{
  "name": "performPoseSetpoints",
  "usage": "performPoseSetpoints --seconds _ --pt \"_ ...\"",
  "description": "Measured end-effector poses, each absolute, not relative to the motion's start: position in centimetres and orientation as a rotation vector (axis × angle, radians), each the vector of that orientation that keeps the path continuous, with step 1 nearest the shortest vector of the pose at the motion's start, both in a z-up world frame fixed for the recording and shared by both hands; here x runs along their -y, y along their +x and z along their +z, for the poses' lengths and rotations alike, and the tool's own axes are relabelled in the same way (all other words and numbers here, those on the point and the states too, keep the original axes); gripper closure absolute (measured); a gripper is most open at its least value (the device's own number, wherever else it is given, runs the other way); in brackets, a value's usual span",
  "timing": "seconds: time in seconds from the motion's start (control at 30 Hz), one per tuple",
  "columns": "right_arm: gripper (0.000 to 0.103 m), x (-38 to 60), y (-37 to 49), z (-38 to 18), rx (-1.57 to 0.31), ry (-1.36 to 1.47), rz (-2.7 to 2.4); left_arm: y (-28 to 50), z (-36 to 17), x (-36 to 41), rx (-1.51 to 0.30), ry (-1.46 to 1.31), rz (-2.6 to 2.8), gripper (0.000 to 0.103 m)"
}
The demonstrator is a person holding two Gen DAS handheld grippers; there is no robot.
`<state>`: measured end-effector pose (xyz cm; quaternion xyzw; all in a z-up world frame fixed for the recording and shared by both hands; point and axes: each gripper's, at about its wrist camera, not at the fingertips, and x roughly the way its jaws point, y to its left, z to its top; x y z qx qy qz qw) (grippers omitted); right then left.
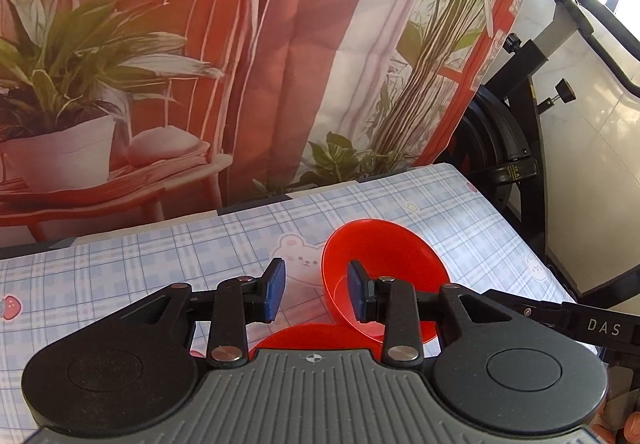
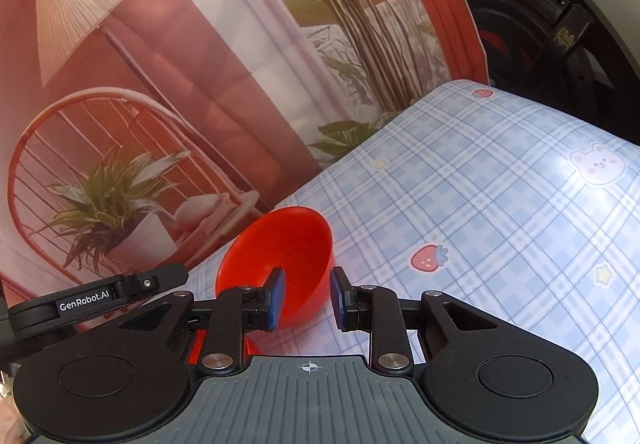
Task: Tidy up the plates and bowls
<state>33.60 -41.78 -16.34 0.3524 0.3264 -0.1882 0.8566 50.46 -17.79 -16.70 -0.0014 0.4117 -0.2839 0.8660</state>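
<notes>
A red bowl (image 1: pixel 384 264) is tilted above the checked tablecloth (image 1: pixel 140 264). In the left wrist view my left gripper (image 1: pixel 317 290) is open, its right pad inside the bowl's rim and the left pad outside it. In the right wrist view the same bowl (image 2: pixel 280 244) sits between the pads of my right gripper (image 2: pixel 307 298), whose jaws stand apart on either side of the bowl wall; the left pad (image 2: pixel 276 298) is inside the bowl. A second red dish (image 1: pixel 312 338) lies under the bowl, mostly hidden by the left gripper body.
A printed backdrop (image 1: pixel 240 63) with plants and a chair hangs behind the table. A black exercise bike (image 1: pixel 520 147) stands beyond the table's far right edge. The tablecloth extends to the right in the right wrist view (image 2: pixel 500 203).
</notes>
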Motion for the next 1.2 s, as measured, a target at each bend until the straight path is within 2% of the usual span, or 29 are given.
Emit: performPoseSetpoints --seconds 0.23,0.47,0.53,0.6,0.7,0.73,1.2 --pt "0.079 42.7 35.2 -18.3 -0.713 0.768 -0.401 52.2 -18.6 19.4 -0.904 0.03 -0.596 0.068" --pt "0.085 42.7 36.5 -18.9 -0.74 0.759 -0.375 52.8 -19.6 20.3 -0.944 0.045 -0.61 0.068" --pt "0.088 42.8 36.6 -19.1 -0.741 0.764 -0.374 53.1 -20.0 20.4 -0.961 0.039 -0.617 0.068" --pt "0.095 42.8 36.5 -19.2 -0.742 0.773 -0.376 53.1 -20.3 20.6 -0.969 0.047 -0.618 0.069" --pt "0.096 42.9 36.3 -19.2 -0.737 0.77 -0.379 52.5 -20.3 20.8 -0.944 0.071 -0.623 0.089" --pt "0.096 42.9 36.2 -19.1 -0.733 0.77 -0.378 52.4 -20.2 20.9 -0.932 0.081 -0.618 0.092" --pt "0.096 40.9 34.4 -15.4 -0.662 0.752 -0.36 50.0 -15.6 19.5 -0.847 0.097 -0.635 0.094"
